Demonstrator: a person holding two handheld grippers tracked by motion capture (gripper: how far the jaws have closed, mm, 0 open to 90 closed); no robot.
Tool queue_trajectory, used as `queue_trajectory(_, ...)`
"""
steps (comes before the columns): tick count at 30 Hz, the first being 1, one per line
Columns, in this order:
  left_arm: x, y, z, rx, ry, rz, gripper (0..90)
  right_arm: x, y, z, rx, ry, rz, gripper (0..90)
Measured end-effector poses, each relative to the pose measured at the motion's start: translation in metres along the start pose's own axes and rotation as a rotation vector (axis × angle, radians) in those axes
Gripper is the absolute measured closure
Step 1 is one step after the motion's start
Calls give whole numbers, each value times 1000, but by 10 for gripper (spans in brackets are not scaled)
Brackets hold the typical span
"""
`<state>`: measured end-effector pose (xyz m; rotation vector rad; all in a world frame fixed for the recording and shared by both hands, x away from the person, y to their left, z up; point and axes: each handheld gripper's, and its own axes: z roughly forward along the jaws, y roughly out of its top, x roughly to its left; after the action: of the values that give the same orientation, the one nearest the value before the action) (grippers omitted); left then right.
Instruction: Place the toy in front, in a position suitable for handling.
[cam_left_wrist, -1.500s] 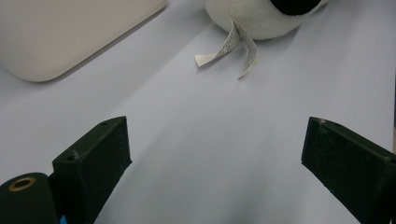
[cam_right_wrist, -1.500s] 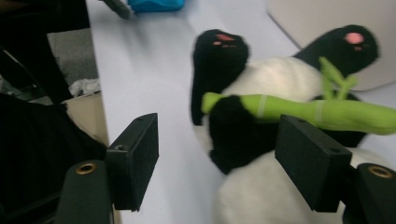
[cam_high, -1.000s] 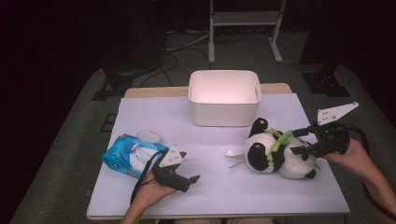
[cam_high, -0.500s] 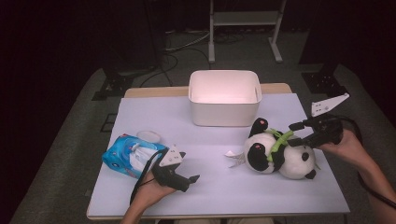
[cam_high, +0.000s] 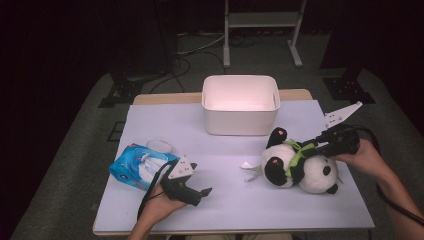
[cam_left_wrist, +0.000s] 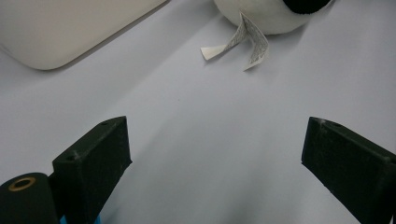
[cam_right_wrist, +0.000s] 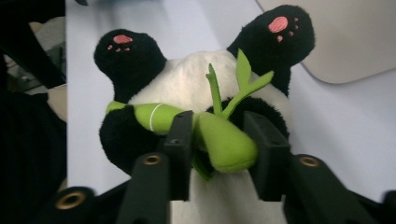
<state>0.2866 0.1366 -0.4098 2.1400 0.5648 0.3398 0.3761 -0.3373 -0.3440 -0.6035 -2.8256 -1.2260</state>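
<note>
A black-and-white panda plush lies on its back at the right of the white table sheet, feet toward the bin. It hugs a green bamboo stalk. My right gripper reaches in from the right. Its jaws have just been closing and now press on the bamboo stalk from both sides. My left gripper rests low at the front left, open wide, with bare sheet between its jaws. The plush's paper tag lies ahead of it.
A white empty bin stands at the back middle of the table. A blue wipes pack lies at the front left beside my left hand, with a small clear round lid just behind it. Dark floor surrounds the table.
My right gripper has slid left onto the panda's chest and its jaws have closed around the green bamboo. The left gripper and the panda have stayed put.
</note>
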Motion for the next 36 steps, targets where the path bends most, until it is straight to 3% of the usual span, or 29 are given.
queue_trajectory(3, 0, 0, -1, 1, 0, 0, 70, 0, 1, 1, -4, 26, 9, 722)
queue_trajectory(7, 0, 0, -2, -3, 1, -1, 70, 0, 3, 1, 7, 28, 24, 743)
queue_trajectory(17, 0, 1, -7, -6, 6, 1, 70, 8, 27, 2, 23, 92, -51, 757)
queue_trajectory(21, 0, 0, -8, -10, 7, -7, 70, 12, 40, 5, -3, 111, -79, 757)
queue_trajectory(27, 1, 0, -10, -9, 7, -4, 70, 17, 56, 16, -20, 148, -117, 757)
queue_trajectory(36, -1, 1, -15, -24, 20, 9, 70, 37, 93, 46, 30, 194, -188, 756)
